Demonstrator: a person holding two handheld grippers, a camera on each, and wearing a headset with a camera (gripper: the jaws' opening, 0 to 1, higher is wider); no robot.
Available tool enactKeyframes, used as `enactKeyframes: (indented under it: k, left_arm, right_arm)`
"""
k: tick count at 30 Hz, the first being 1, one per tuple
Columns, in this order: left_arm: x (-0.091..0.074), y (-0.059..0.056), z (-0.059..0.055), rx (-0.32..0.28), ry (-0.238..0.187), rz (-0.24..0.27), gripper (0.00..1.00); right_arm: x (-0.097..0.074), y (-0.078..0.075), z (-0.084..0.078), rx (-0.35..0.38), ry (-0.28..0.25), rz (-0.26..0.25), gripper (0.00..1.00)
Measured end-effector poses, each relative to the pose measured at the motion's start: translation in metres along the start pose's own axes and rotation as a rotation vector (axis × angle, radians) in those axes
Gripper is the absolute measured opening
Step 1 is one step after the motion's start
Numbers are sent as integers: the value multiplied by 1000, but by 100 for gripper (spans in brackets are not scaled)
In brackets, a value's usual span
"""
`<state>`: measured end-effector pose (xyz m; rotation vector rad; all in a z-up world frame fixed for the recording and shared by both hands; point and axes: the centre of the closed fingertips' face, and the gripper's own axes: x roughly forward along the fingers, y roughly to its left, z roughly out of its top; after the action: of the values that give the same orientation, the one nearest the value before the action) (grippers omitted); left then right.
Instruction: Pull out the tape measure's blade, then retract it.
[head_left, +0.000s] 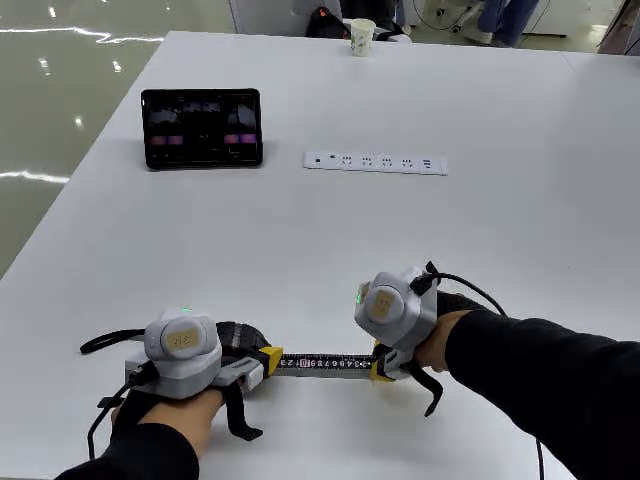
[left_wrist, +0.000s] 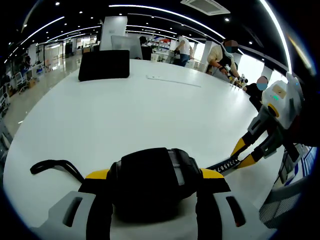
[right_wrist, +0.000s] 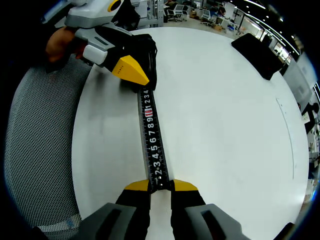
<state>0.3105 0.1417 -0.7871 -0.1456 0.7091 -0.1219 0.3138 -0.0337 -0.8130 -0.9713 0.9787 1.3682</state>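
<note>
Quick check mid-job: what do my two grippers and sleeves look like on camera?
The left gripper and right gripper match: rounded pale grey bodies with a tan patch on top and a small green light, grey jaws ending in yellow tips, and black levers below. A black cable loops from the right one. The sleeves are dark and long.

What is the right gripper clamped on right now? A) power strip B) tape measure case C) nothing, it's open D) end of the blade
D: in the right gripper view the right gripper has its jaws closed on the end of the blade, while the left gripper holds the case.
</note>
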Motion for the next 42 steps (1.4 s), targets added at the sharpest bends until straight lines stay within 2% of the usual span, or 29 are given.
enactKeyframes:
  k: [42]
  left_arm:
    - [0, 0, 0, -3, 0, -1, 63]
  right_arm:
    - [3, 1, 13, 0, 0, 2, 12]
